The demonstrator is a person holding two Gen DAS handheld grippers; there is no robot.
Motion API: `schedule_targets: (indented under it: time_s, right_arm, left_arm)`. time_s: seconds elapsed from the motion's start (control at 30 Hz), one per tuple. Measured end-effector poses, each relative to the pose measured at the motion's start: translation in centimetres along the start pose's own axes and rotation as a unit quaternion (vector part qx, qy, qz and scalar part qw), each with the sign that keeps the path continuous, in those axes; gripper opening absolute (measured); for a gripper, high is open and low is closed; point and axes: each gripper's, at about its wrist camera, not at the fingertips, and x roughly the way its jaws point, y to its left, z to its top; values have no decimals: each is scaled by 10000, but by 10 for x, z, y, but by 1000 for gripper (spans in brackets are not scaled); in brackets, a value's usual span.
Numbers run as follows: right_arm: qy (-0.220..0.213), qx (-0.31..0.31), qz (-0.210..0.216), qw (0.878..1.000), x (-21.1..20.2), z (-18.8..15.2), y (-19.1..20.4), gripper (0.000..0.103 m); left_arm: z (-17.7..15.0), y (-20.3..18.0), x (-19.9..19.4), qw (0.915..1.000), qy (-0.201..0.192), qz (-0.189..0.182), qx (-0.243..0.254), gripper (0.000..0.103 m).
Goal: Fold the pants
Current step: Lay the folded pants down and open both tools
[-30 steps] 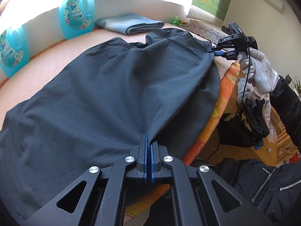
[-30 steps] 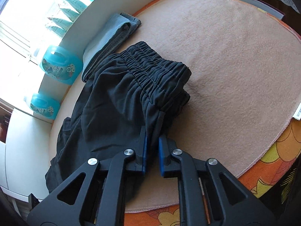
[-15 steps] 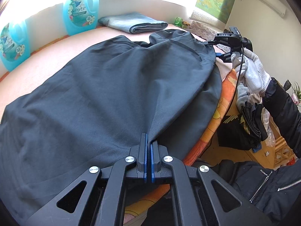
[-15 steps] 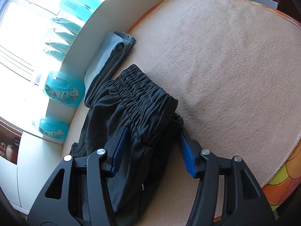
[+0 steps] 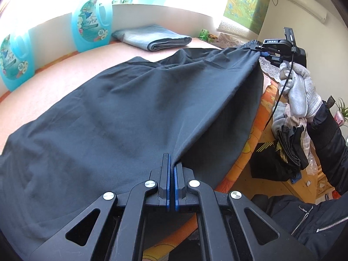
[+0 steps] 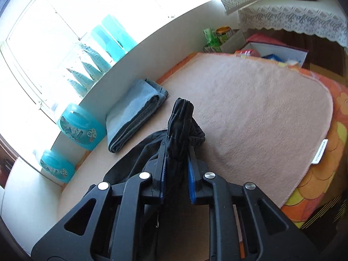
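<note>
lying spread over the pink mat (image 5: 54, 91) on the table (image 6: 339, 117), dark pants (image 5: 130, 117), with the near edge lifted; gripping that near edge, left claw (image 5: 171, 167), blue pads pressed together with a thin pinch of cloth caught between them; pulling a ridge of fabric taut from that pinch toward the far right corner; clamping the gathered elastic waistband (image 6: 181, 117), right claw (image 6: 176, 163), jaws having just been closing, now narrow and pressing on the bunched cloth from both sides; sticking up past the claw tips, the crumpled waistband; trailing down and left under the claw, the rest of the pants (image 6: 139, 152) onto the mat (image 6: 250, 113); showing in the left wrist view, the right claw (image 5: 264, 53) at the far corner of the cloth, held by a hand in a grey knit glove (image 5: 300, 91) with a black sleeve (image 5: 330, 134) behind it; resting beyond the pants near the wall, a folded blue-grey garment (image 5: 152, 38), apart from the dark cloth; standing along the wall to the left, two turquoise detergent bottles (image 5: 92, 24); peeking out at the table edge, an orange flowered cover (image 6: 322, 184); sitting past the far end of the table, green packets and a jar (image 6: 214, 37) and a lace cloth (image 6: 293, 17).
</note>
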Motion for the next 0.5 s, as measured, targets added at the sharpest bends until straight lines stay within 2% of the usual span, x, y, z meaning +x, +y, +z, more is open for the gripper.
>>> schedule_targets:
  time_s: [0.07,0.17,0.27,0.4,0.5]
  right_arm:
    - [-266,-281,-314,9988,-22,-3,-1,17]
    - [-107,-315,-752,9966,-24,-18,-20,17]
    - [283,8,-918,9954,-11,-38,-49,17]
    - [361,162,-1032,9939,-9,-53,-72,17]
    - [385,88,-1069,9935,-7,-51,-71,17]
  left_arm:
    - [2,-6,0,9999,-35,-92,121,2]
    - [-1,-15,7,9992,71,-139,357,2]
    - [-10,-19,12,9984,239,-179,477,2]
    - [-17,-18,10,9981,327,-245,451,2]
    - [-20,-24,10,9974,384,-310,521,2]
